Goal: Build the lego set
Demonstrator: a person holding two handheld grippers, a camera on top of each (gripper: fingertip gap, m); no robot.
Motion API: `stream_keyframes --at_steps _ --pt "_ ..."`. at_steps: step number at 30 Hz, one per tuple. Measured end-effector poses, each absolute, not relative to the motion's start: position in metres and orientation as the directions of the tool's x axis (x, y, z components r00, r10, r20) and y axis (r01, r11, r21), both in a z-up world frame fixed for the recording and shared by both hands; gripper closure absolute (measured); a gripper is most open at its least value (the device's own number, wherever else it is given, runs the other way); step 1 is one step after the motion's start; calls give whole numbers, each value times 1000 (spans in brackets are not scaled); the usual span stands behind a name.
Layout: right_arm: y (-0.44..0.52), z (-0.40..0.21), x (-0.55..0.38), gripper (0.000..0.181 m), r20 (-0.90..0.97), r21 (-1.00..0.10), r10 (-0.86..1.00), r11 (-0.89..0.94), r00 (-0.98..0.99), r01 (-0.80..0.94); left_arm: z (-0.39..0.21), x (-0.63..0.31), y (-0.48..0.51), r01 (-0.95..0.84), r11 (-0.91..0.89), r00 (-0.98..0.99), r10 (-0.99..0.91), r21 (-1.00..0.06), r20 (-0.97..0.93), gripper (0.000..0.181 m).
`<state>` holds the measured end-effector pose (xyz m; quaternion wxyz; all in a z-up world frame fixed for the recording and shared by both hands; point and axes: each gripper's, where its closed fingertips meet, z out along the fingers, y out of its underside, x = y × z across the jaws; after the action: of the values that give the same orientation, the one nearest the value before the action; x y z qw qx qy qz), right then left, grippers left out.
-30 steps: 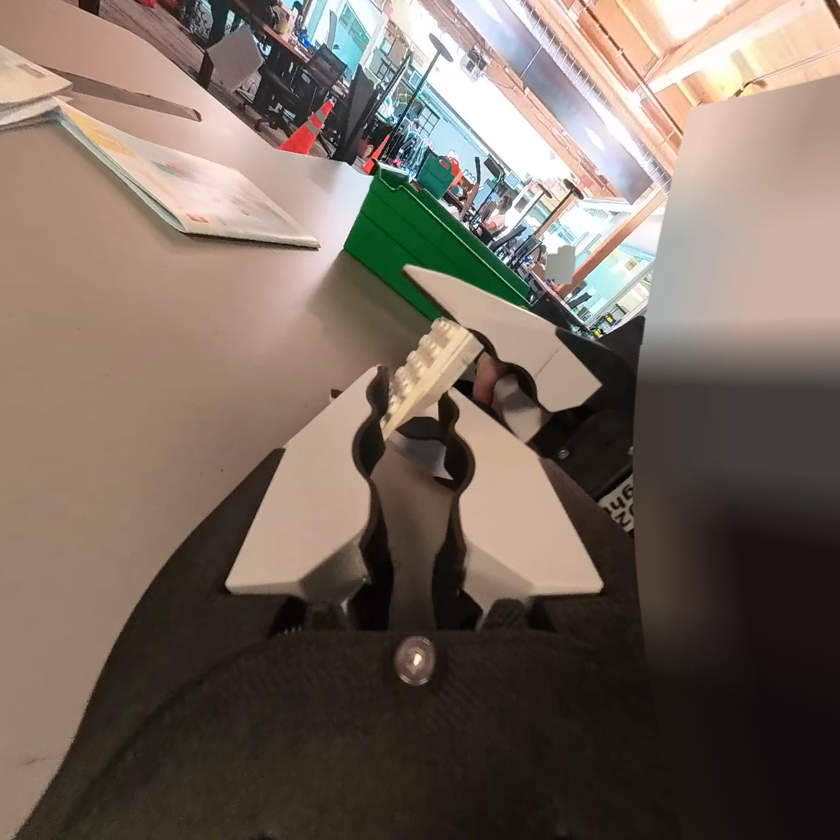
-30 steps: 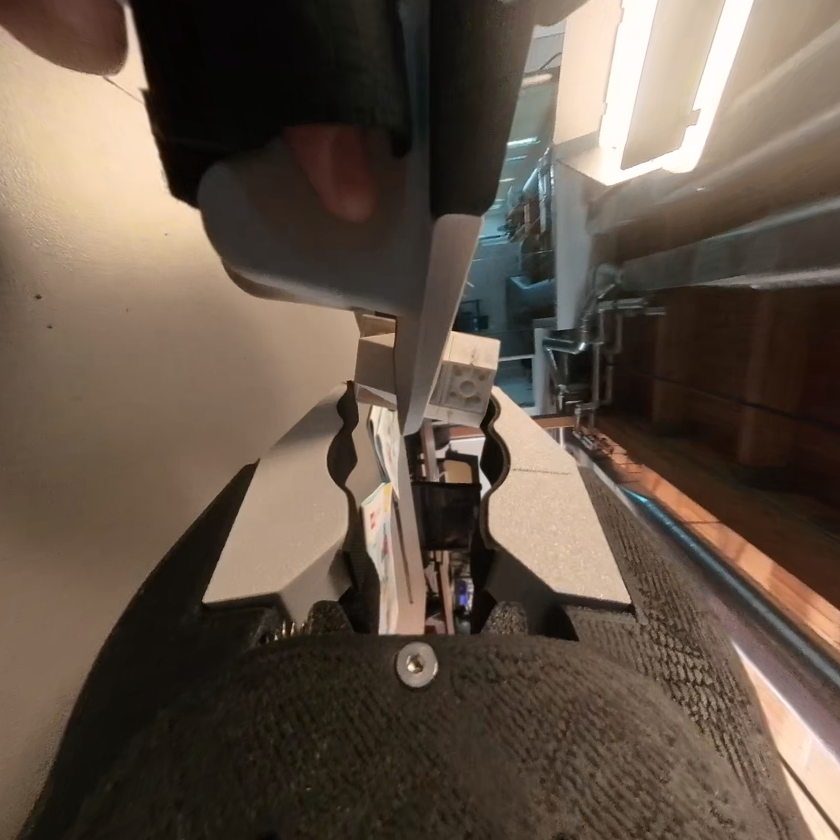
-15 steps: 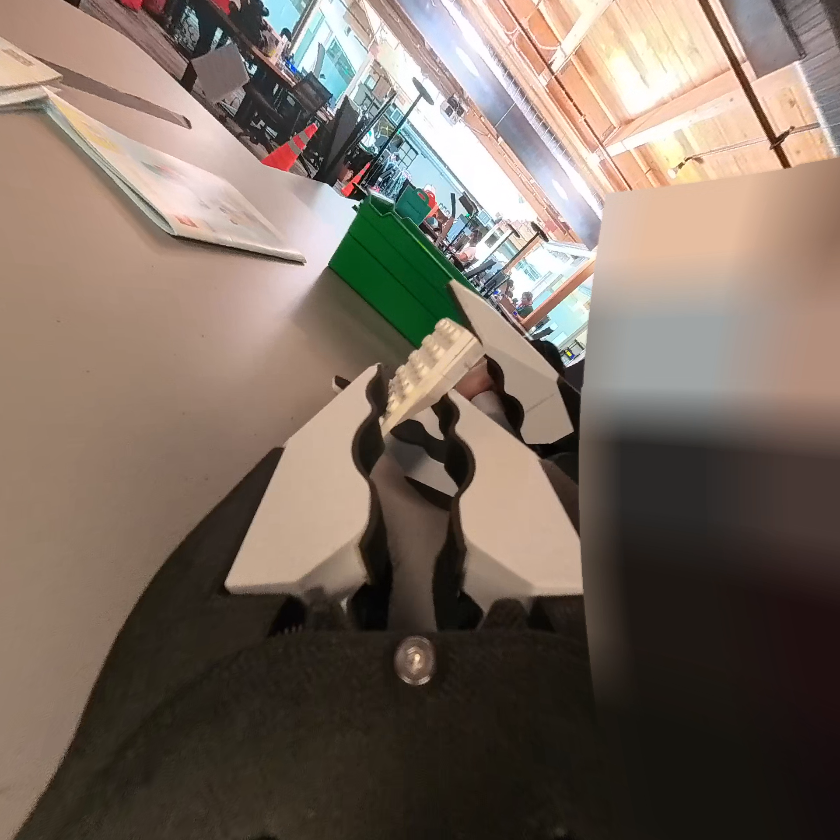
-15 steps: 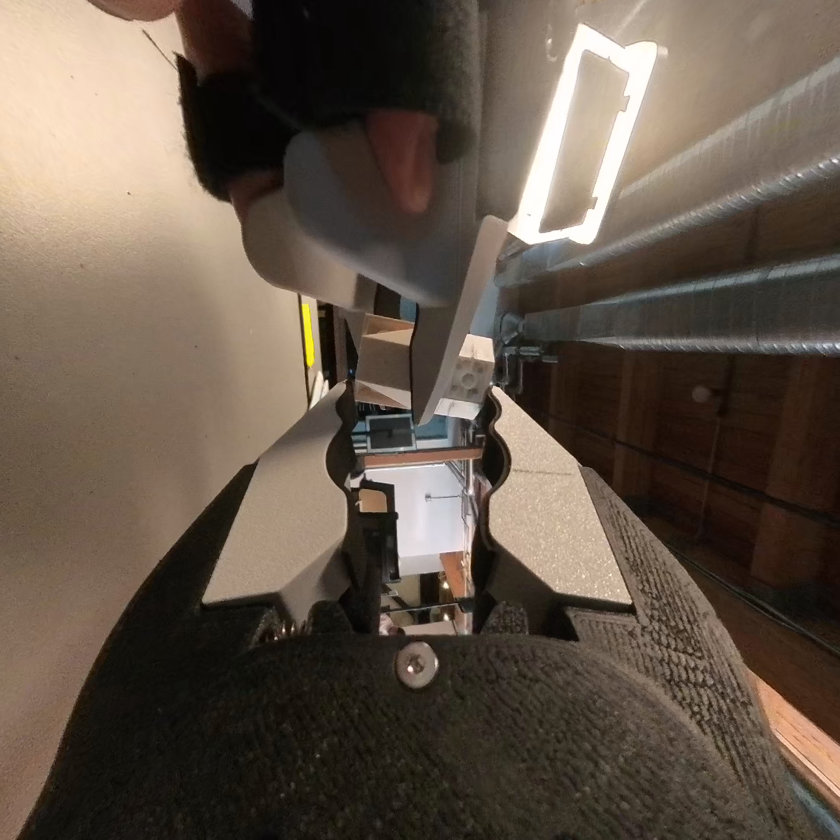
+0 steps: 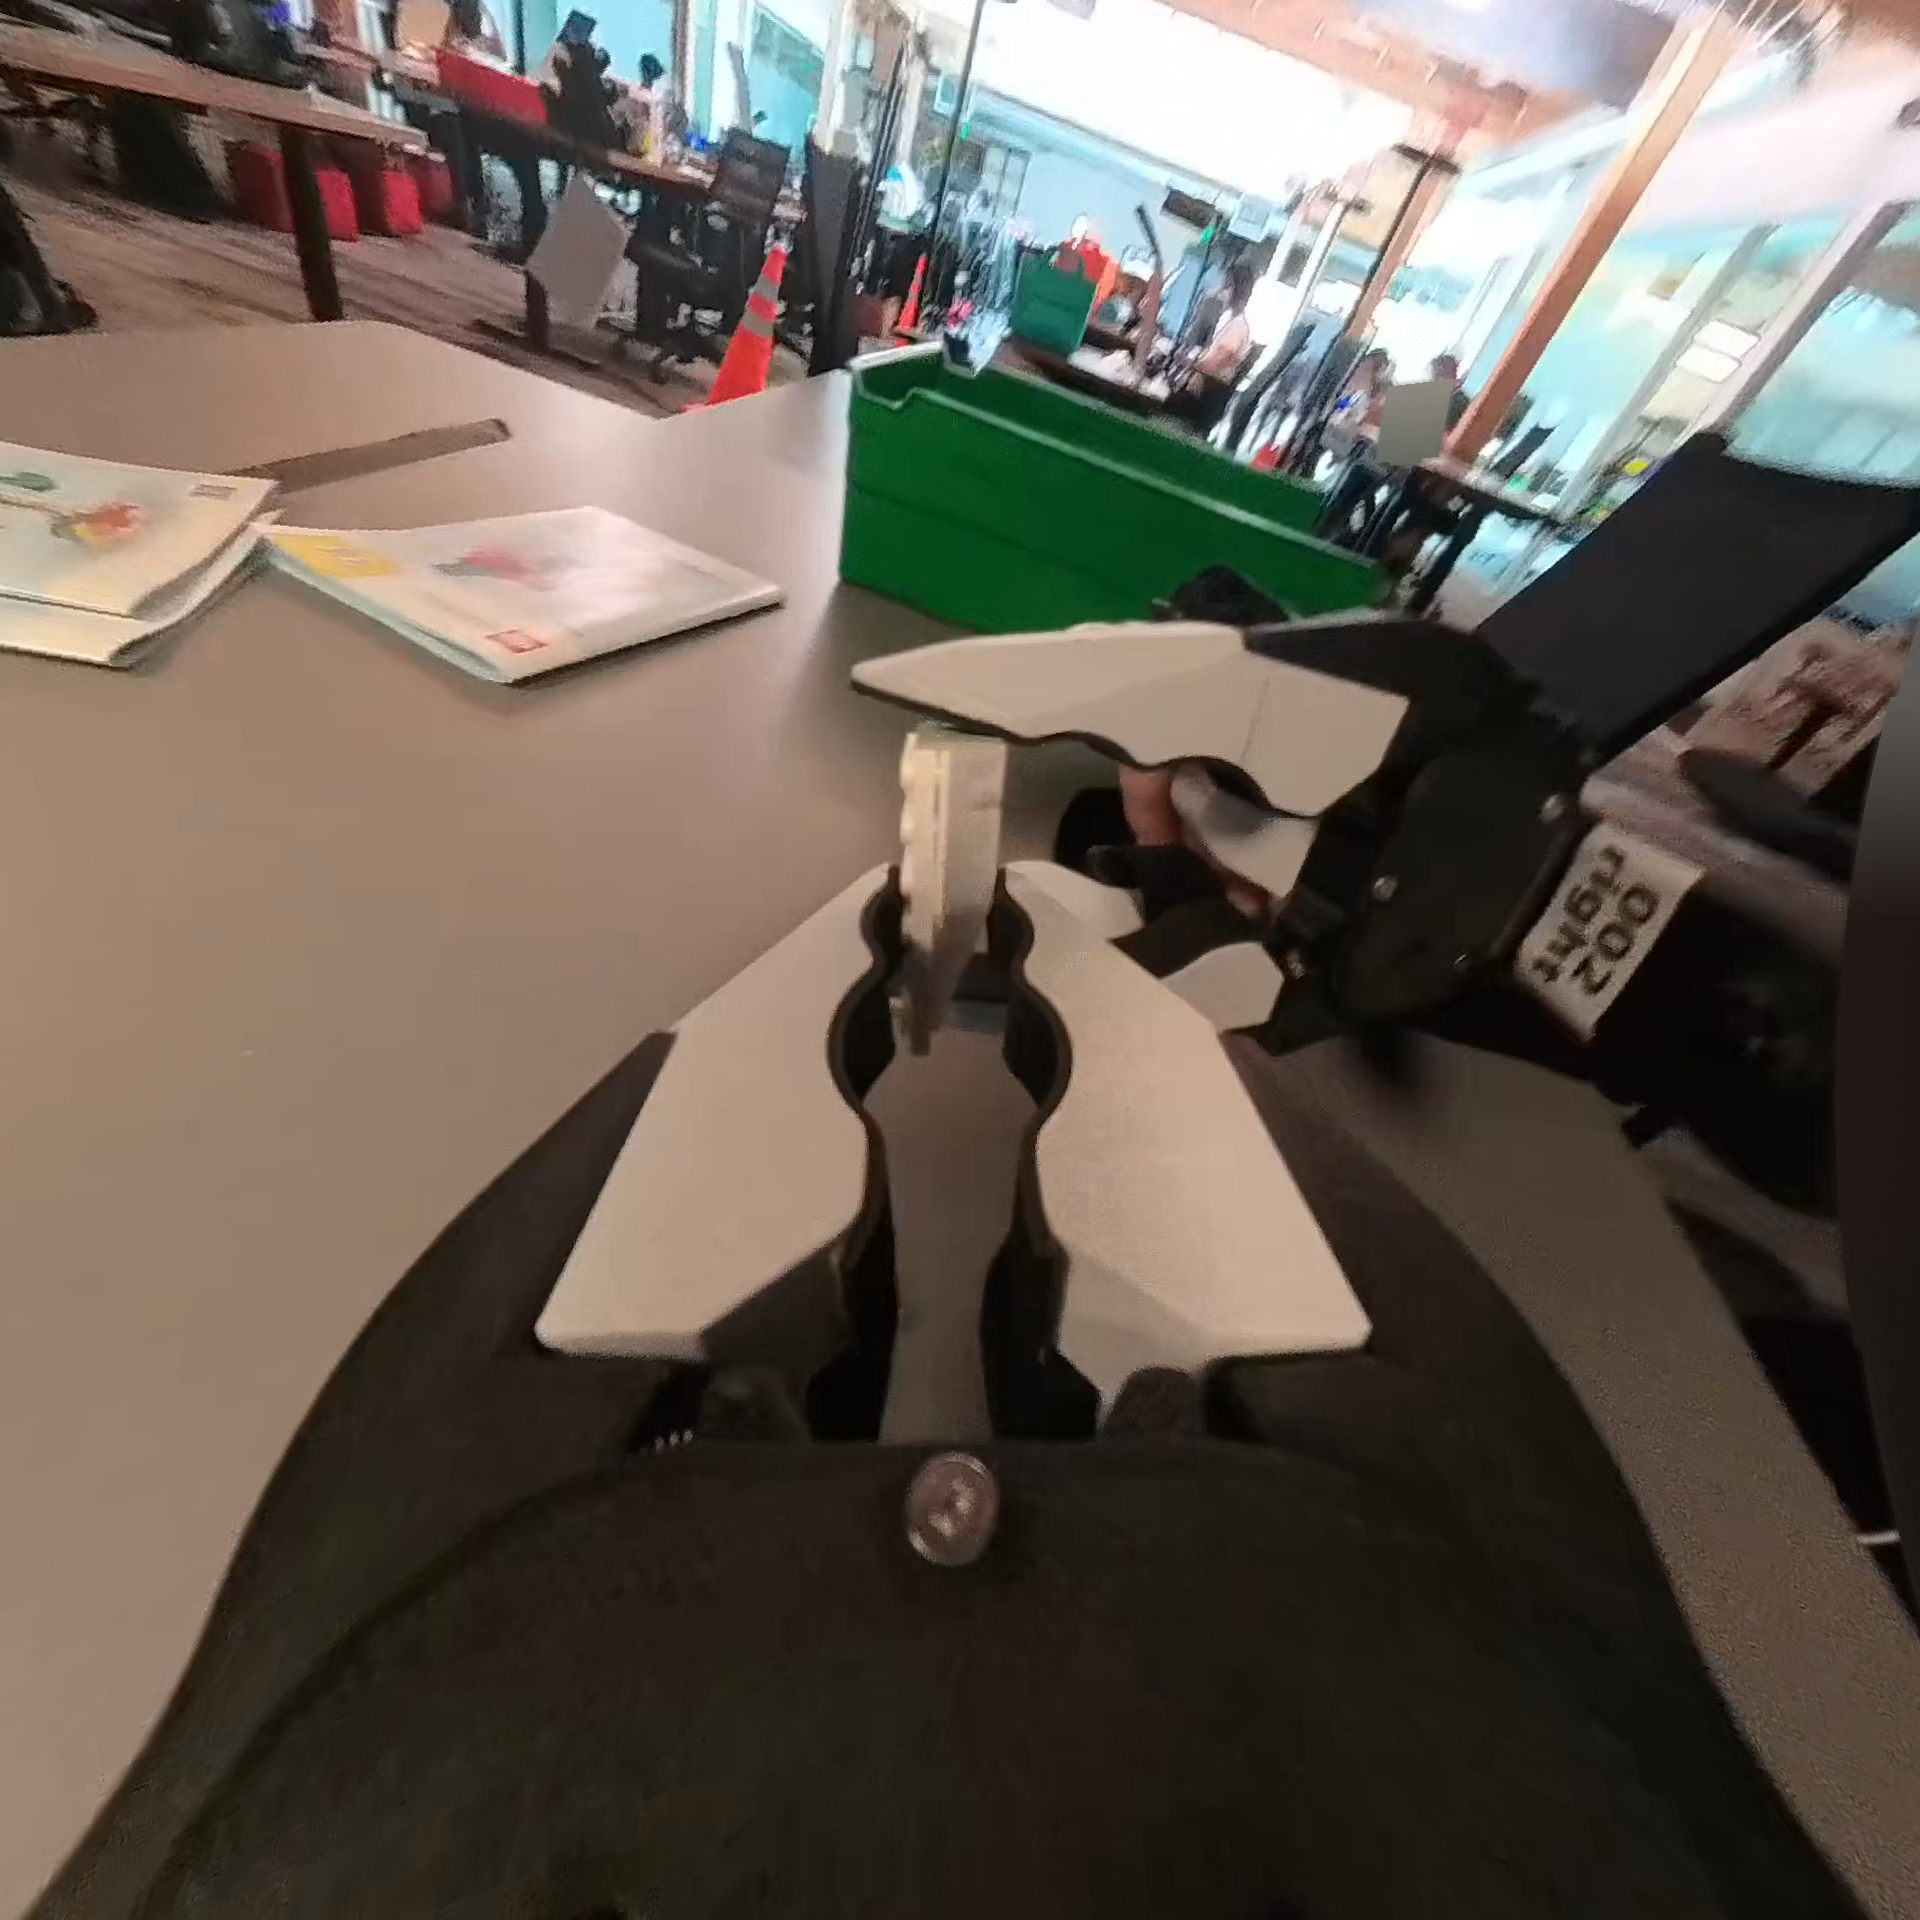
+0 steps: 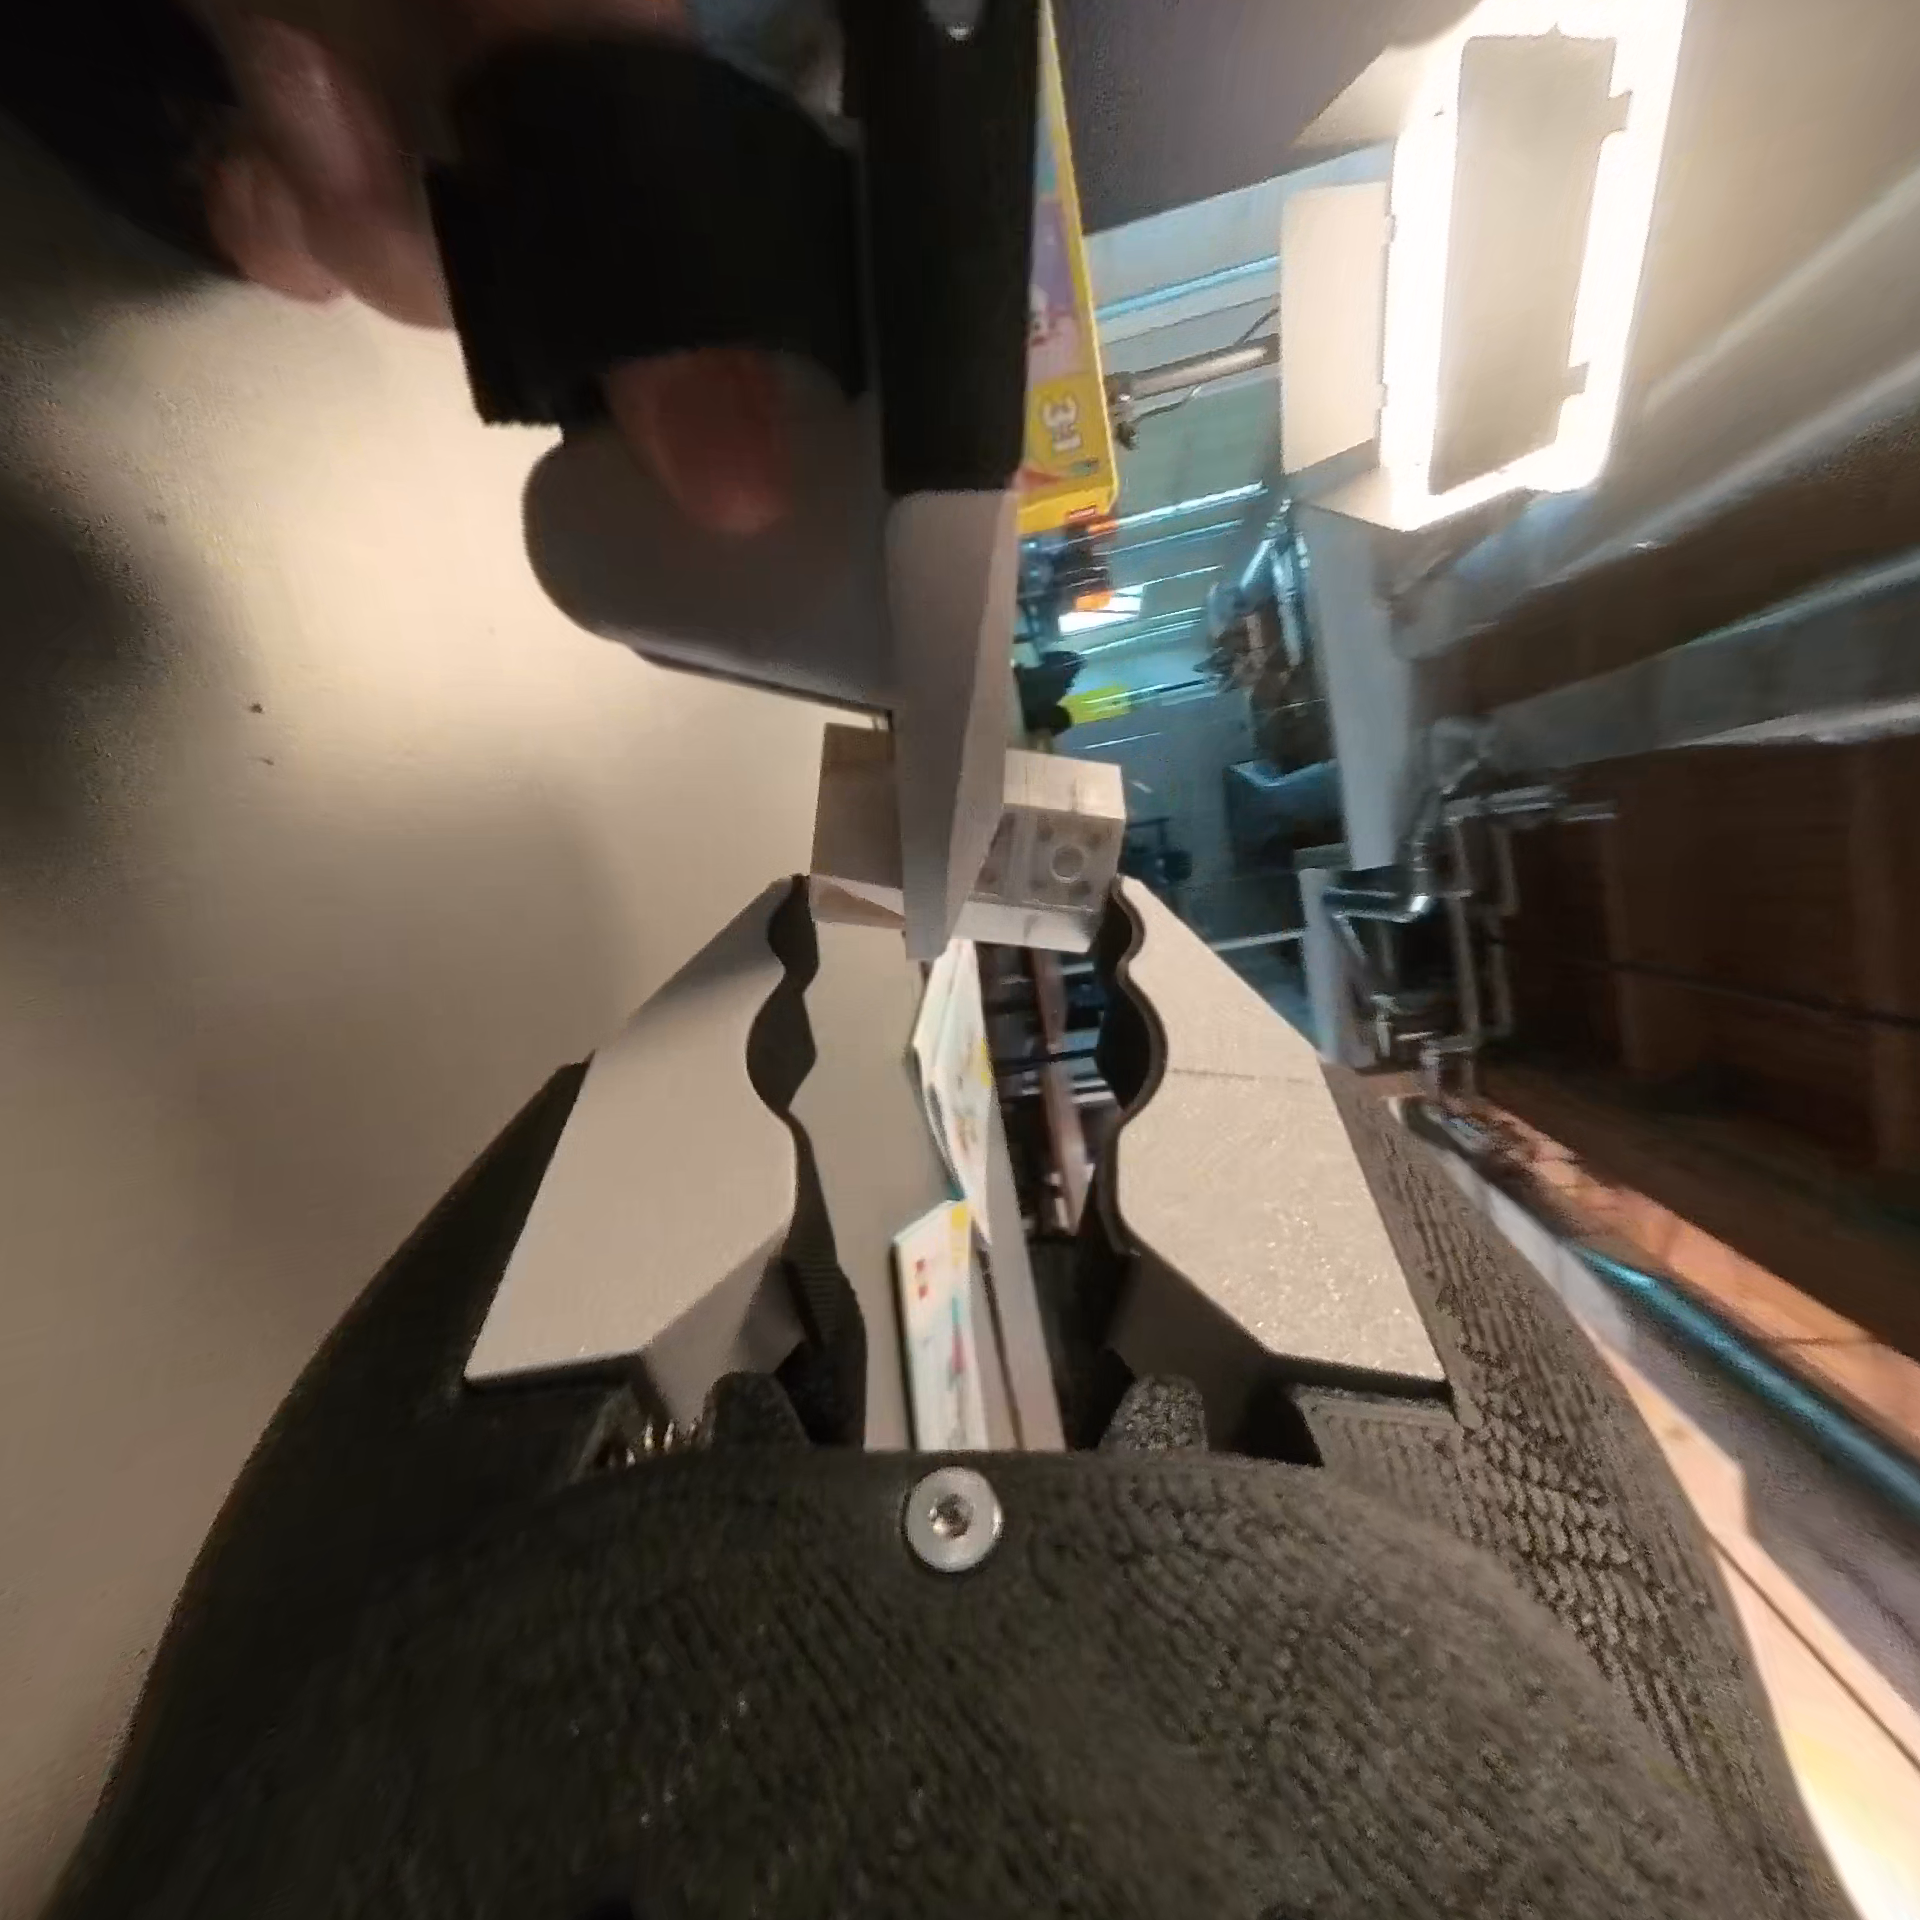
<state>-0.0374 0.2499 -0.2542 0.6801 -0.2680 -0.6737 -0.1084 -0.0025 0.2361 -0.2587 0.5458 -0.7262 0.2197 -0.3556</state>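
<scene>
White plastic, a studded brick plate [image 5: 943, 862], stands on edge between the tips of the left gripper [image 5: 943, 914], whose fingers are closed on its lower part; its bottom end is hidden in the gap between them. From the right, the right gripper [image 5: 940, 727] reaches across with its upper finger lying over the plate's top edge, while its lower finger is hidden behind the plate. In the right wrist view that gripper's jaws stand apart around the white brick piece [image 6: 1049, 862], which is partly covered by a finger of the left gripper, and I cannot tell whether they press on it. Blur softens the grey table [image 5: 312, 883], the booklets [image 5: 520, 587] and the green bin [image 5: 1039, 499] beyond.
</scene>
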Motion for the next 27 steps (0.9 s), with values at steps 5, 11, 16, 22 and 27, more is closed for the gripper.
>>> stream_keyframes --at_steps 5,11,16,22,27 --pt "259 -250 -42 128 995 -94 61 795 75 599 -254 -7 243 320 -481 517 -633 -816 576 164" --pt "260 -246 -42 128 991 71 -126 771 43 633 -253 -6 244 377 -518 472 -606 -768 640 162" --pt "260 -246 -41 128 981 139 -193 760 16 635 -255 -4 244 399 -551 437 -588 -733 680 161" --pt "259 -245 -43 128 958 241 -285 745 -29 622 -258 -3 246 418 -599 400 -554 -683 730 161" --pt "227 -244 -45 181 910 367 -414 790 -13 491 -258 -41 262 634 -609 276 -397 -477 875 170"
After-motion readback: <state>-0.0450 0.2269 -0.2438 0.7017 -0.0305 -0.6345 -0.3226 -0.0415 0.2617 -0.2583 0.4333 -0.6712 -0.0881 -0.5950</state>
